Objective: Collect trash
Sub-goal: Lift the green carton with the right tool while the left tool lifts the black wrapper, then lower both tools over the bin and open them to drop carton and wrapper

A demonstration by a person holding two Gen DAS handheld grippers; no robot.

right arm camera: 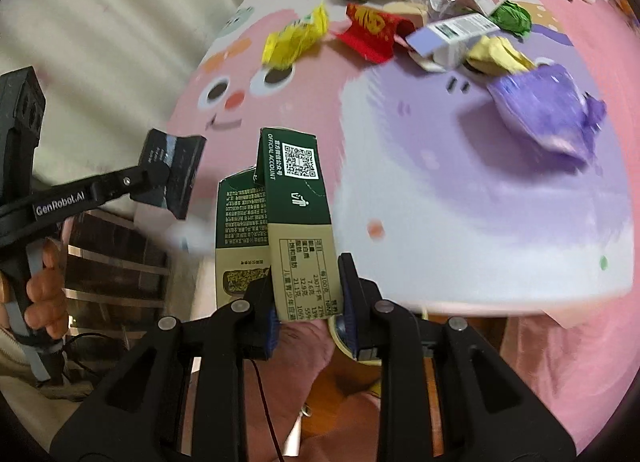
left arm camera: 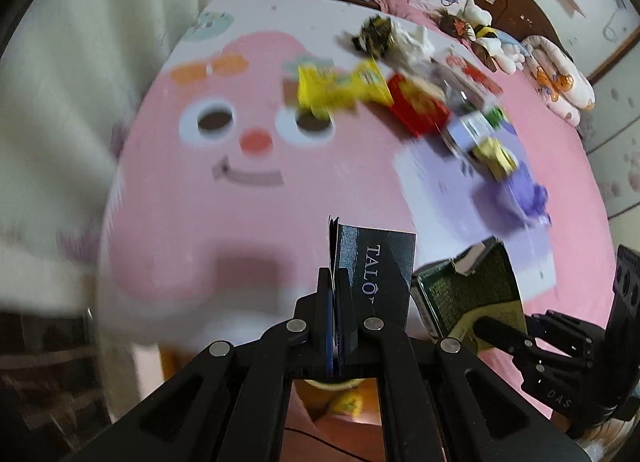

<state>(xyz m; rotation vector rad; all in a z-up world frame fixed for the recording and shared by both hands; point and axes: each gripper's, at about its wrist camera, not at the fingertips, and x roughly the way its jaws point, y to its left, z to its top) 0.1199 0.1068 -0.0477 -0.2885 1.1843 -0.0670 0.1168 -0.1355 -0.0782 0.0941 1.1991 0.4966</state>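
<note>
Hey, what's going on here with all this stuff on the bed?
A person is clearing trash off a bed with two handheld grippers. The left gripper is shut on a flattened black card sleeve; the right gripper is shut on a green and beige carton. A yellow wrapper, a red packet and a purple wrapper lie on the pink bedspread.

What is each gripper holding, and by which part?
Left gripper: flattened black carton, pinched at its lower edge. Right gripper: green carton, clamped at its beige bottom end.
</note>
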